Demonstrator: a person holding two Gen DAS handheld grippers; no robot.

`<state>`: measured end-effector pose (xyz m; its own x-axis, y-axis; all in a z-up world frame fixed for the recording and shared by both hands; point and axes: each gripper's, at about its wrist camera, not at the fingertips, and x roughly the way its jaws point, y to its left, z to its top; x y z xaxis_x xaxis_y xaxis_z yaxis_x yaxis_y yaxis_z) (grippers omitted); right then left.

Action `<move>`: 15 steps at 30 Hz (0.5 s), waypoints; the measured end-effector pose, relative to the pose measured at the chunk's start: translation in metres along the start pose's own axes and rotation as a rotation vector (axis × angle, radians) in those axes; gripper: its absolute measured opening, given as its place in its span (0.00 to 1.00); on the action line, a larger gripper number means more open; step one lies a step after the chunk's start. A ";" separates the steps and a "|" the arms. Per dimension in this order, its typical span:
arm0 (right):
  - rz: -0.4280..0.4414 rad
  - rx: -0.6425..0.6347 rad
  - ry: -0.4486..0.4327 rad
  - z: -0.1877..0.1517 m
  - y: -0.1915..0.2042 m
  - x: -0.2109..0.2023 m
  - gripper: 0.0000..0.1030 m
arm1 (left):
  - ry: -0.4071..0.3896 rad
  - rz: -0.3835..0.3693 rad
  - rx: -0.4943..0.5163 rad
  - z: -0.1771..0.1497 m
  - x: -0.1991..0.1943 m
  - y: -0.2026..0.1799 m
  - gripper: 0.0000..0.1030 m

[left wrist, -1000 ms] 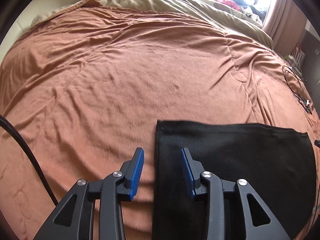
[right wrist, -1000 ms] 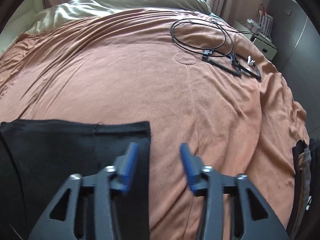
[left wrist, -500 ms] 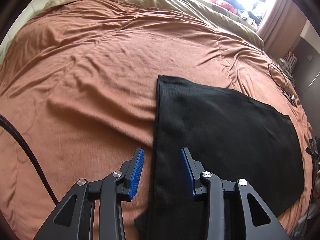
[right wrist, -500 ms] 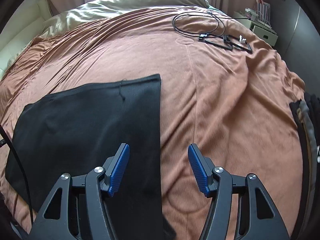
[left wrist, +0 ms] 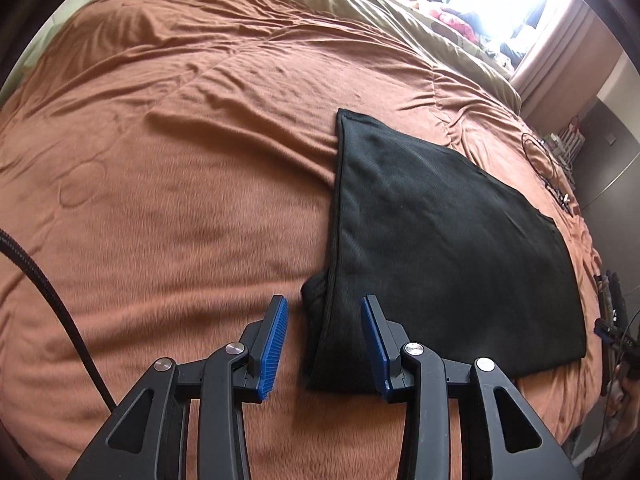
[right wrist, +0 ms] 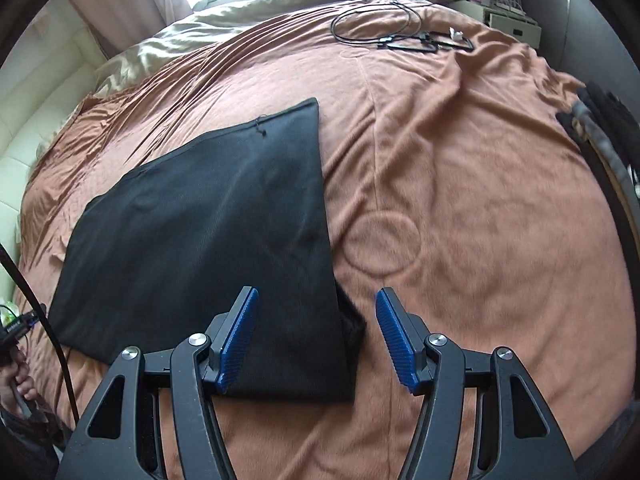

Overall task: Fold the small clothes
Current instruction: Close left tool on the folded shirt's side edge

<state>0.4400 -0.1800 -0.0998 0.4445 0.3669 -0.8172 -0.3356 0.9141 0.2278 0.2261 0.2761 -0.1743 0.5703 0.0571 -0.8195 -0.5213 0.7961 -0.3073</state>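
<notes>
A black garment (left wrist: 440, 248) lies flat on the brown bedspread (left wrist: 180, 200), folded into a rough rectangle; a small flap of black cloth sticks out at each near corner. My left gripper (left wrist: 324, 340) is open and empty, its jaws straddling the garment's near left corner. In the right wrist view the same garment (right wrist: 208, 232) fills the left half. My right gripper (right wrist: 316, 340) is open and empty, its jaws straddling the garment's near right corner.
A coiled black cable with hangers (right wrist: 400, 32) lies at the far side of the bed. A stack of dark folded clothes (right wrist: 604, 132) sits at the right edge. An olive duvet (left wrist: 400, 20) lies beyond. A braided cable (left wrist: 52, 296) hangs at left.
Both grippers have pulled back toward the near edge of the garment. More of the black cloth now shows ahead of them. Both stayed open.
</notes>
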 end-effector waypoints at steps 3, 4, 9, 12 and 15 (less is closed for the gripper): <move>0.031 0.060 0.014 -0.016 -0.012 -0.002 0.57 | 0.007 -0.023 -0.029 -0.009 0.000 0.003 0.39; 0.038 0.074 0.018 -0.020 -0.014 -0.001 0.57 | 0.011 -0.030 -0.037 -0.013 0.000 0.003 0.39; 0.122 0.155 0.032 -0.041 -0.025 0.001 0.51 | 0.017 -0.011 -0.049 -0.025 0.000 0.001 0.39; 0.170 0.211 0.033 -0.047 -0.031 0.005 0.48 | 0.033 -0.013 -0.066 -0.028 0.003 0.004 0.39; 0.199 0.257 0.023 -0.049 -0.039 0.008 0.48 | 0.034 -0.020 -0.086 -0.029 0.004 0.007 0.39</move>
<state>0.4159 -0.2213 -0.1410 0.3717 0.5417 -0.7539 -0.1926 0.8394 0.5082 0.2065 0.2643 -0.1939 0.5599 0.0203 -0.8283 -0.5634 0.7424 -0.3626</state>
